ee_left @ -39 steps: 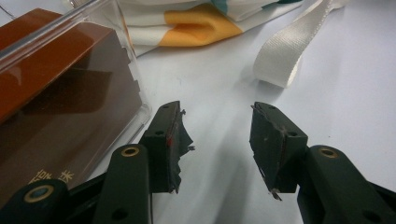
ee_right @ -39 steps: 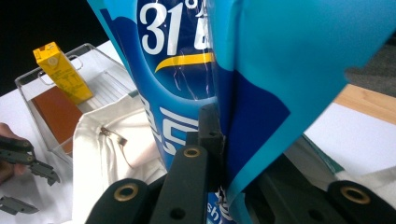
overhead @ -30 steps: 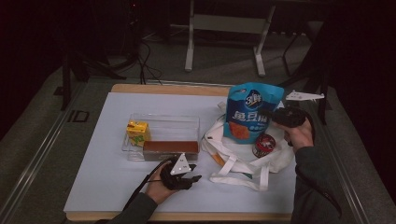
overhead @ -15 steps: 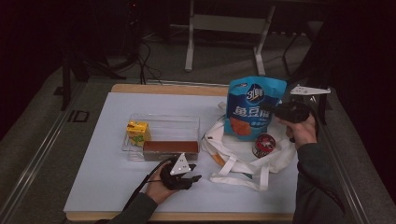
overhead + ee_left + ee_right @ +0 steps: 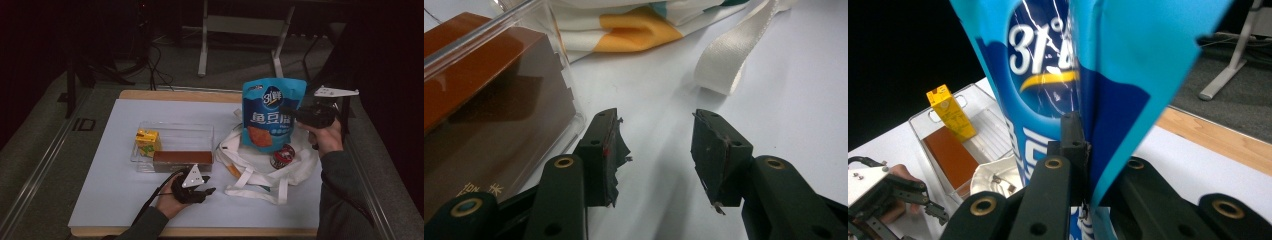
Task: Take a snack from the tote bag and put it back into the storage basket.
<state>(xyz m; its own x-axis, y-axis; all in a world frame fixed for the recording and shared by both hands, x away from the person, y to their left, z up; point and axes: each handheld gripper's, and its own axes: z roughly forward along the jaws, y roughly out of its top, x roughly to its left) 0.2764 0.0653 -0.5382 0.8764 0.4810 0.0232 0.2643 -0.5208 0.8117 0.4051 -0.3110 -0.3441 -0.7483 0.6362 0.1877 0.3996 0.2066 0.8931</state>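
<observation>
We read the work as moving groceries between the white tote bag [image 5: 260, 167], lying right of centre in the high view, and the clear plastic bin [image 5: 172, 145] left of centre on the worktop [image 5: 110, 190]. The bin already holds a brown box [image 5: 182, 160] lying flat along its near wall and a small yellow carton [image 5: 147, 140] at its left end. The blue snack pouch [image 5: 272, 112] hangs in the air above the bag, in the upper right of the frame, so its move is only half made. A red-lidded can [image 5: 284, 156] sits on the bag, perhaps next in line, though we cannot tell whether things go into the bag or out of it. The pouch stands upright, long axis vertical, top edge up, printed face toward the camera. The right gripper [image 5: 300, 114] has its fingers pressed together, pinching the pouch's side edge. The left gripper [image 5: 207, 190] rests low at centre with fingers spread, nothing between them.
</observation>
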